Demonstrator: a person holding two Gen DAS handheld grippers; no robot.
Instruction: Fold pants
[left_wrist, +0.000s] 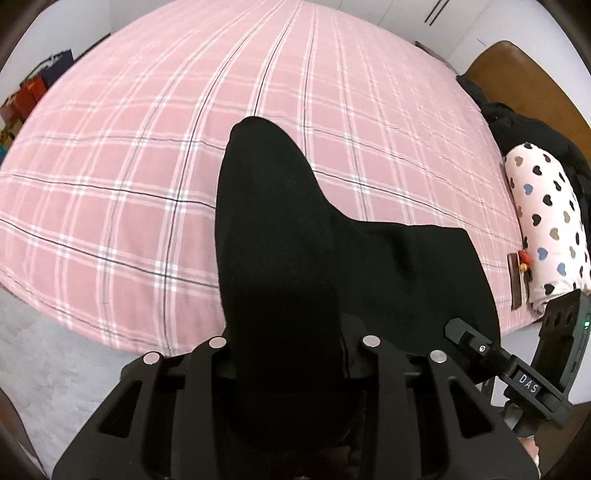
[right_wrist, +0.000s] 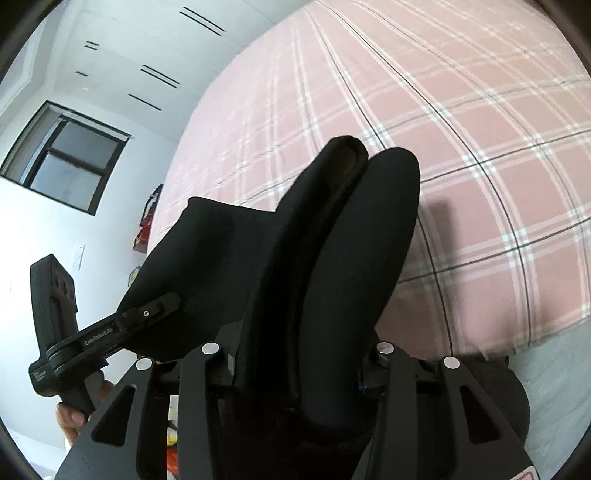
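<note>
The black pants (left_wrist: 332, 258) hang between my two grippers above a bed with a pink plaid sheet (left_wrist: 147, 147). My left gripper (left_wrist: 258, 125) is shut on the pants; the cloth drapes over and hides its fingers. My right gripper (right_wrist: 369, 151) is shut on the pants too, its fingers wrapped in black cloth (right_wrist: 229, 266). The right gripper's finger (left_wrist: 476, 339) shows at the lower right of the left wrist view, pinching the pants' edge. The left gripper's finger (right_wrist: 147, 314) shows at the lower left of the right wrist view, on the cloth edge.
A white pillow with hearts (left_wrist: 546, 221) and dark clothes (left_wrist: 517, 125) lie at the bed's right side by a brown headboard (left_wrist: 524, 74). Bags (left_wrist: 29, 92) stand on the floor at far left. A window (right_wrist: 66, 158) and white wall are beyond the bed.
</note>
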